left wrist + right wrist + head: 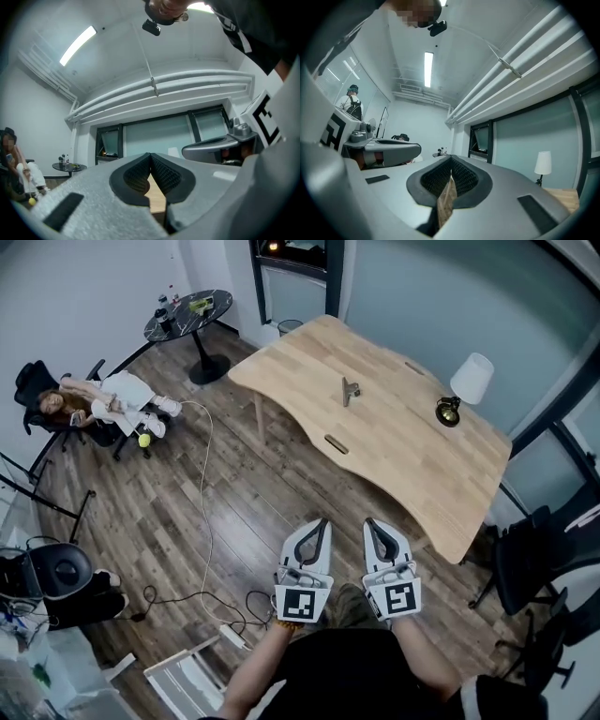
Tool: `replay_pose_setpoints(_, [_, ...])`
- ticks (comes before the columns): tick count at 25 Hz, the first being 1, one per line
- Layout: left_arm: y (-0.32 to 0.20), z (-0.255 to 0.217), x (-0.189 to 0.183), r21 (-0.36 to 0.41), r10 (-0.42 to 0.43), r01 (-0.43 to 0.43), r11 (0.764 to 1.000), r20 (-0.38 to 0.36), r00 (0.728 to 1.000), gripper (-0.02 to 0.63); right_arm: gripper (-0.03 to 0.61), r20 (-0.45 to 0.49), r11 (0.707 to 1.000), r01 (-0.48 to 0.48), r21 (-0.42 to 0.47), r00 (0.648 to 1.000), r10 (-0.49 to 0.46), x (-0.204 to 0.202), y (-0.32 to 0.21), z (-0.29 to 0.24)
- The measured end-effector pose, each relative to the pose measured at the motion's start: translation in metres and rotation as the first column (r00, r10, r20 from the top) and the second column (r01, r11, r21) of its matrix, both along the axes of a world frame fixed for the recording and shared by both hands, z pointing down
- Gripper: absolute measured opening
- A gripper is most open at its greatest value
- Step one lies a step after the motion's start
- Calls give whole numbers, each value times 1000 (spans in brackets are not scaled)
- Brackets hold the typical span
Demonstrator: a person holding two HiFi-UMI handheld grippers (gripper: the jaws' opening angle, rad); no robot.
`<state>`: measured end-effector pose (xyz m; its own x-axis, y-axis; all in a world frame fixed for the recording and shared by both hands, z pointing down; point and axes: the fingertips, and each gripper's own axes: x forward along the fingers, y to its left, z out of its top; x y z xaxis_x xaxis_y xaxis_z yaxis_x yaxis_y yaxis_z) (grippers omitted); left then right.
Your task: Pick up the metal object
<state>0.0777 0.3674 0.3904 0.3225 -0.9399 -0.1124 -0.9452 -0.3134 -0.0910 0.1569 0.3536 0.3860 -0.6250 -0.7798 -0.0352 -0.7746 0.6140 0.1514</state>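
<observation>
The dark plank floor [234, 521] fills most of the head view, with a white cable [208, 493] trailing across it. On it stands a large table [412, 456] of pale, smooth wood with a wavy near edge and rounded corners.

Both grippers are held low in front of the person, over the floor and well apart from the table. The left gripper [321, 523] has its fingers [138, 176] closed so that the tips touch, and nothing is held between them. Their pads are black and finely ribbed, set in grey shells. The right gripper [371, 524] is the same, with its ribbed fingers [464, 176] meeting at the tips and empty. Each gripper carries a cube with black-and-white square markers; no writing can be read.

A lamp [466, 385] with a white conical shade and a dark round base stands near the table's right edge. The metal object [349, 390], small, grey and slim, lies by itself on the bare middle of the table, well apart from the lamp and from both grippers.
</observation>
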Motion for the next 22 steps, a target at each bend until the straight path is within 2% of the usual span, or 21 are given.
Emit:
replay_pose_setpoints(10, [-92,24,-20,-48,5,-3,999,49,999,11,3,33,998,-56,-40,998,58,-2,-113,26])
replay_pose_setpoints(14, [-147,27,-24,-70,-9,12,998,44,999,11,3,47,998,-52,-40,997,54,-6,-178,30])
replay_pose_setpoints(18, [-198,21,-27,-58,-16,20,998,68,998,11,3,56,997,-54,-55,997,57,-6,-243,32])
replay_pose_setpoints(22, [-236,21,-32,-83,-25,33,996,96,995,11,3,51,997,-39,-64,998,43,-5,-302,33])
